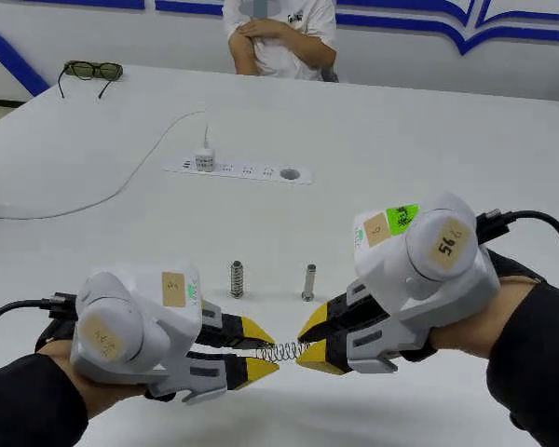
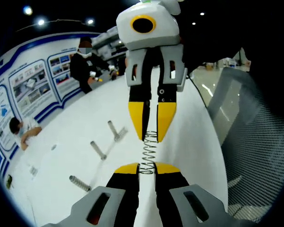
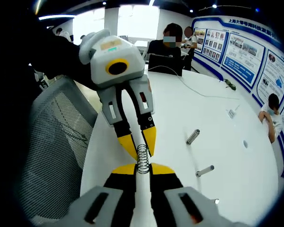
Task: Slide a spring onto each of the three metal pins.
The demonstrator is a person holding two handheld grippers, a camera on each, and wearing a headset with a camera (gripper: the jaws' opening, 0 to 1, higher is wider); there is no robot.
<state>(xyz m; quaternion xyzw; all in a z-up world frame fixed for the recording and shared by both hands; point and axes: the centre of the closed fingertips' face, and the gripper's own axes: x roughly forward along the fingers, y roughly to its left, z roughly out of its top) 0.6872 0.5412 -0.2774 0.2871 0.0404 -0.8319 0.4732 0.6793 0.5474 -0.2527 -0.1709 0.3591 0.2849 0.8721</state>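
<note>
Nearest, a loose spring (image 1: 284,352) stretches level between the left gripper (image 1: 268,356) and the right gripper (image 1: 304,346), each clamped on one end of it, low over the white desk (image 1: 401,140). Just behind it stand a covered pin (image 1: 237,278), already wearing its coil, and a bare pin (image 1: 308,282). Farther back lie a power strip (image 1: 238,170) and sunglasses (image 1: 91,70).

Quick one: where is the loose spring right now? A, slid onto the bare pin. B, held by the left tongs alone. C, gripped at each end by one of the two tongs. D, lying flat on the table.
C: the spring stretches across the gap above the table, with the left tongs pinching one end and the right tongs pinching the other.
</note>
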